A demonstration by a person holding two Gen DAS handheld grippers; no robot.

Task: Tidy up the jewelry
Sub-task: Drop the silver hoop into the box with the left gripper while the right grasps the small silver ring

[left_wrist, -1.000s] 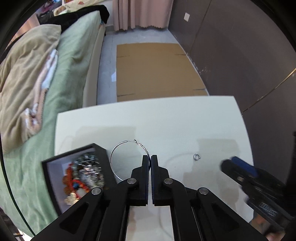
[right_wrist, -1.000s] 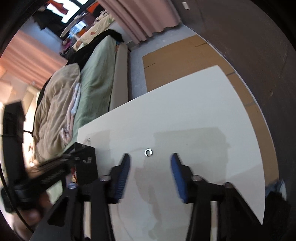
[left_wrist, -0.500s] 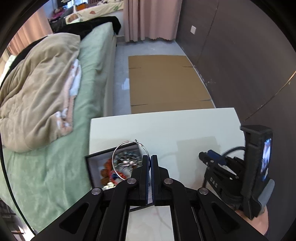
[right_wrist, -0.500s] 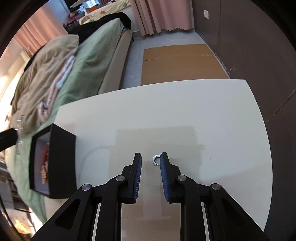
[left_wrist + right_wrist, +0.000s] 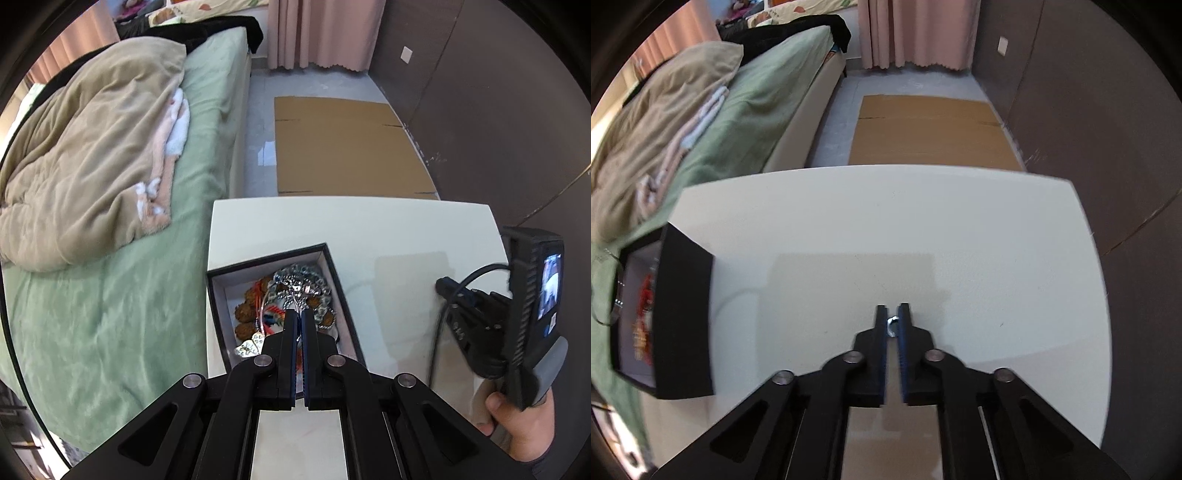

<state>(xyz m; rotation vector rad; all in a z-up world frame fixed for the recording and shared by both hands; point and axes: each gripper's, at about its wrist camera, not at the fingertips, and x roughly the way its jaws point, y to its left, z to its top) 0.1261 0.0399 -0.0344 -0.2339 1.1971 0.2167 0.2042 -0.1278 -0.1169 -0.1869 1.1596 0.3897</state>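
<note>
The ring (image 5: 892, 322) is pinched by the right gripper (image 5: 892, 314); the left gripper (image 5: 299, 317), clamped shut, is best opened over the box (image 5: 341, 291).

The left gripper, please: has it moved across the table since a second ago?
Yes. The left gripper has moved leftward from bare table to over the jewelry box.

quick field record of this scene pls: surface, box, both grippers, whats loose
surface: white tabletop, beside a green bed
box: open black jewelry box at the table's left edge, piled with silver chains and orange beads
left gripper: shut, above the box; the thin silver wire hoop hangs over the box
right gripper: shut on a small silver ring, at the tabletop
loose on table: nothing else visible
</note>
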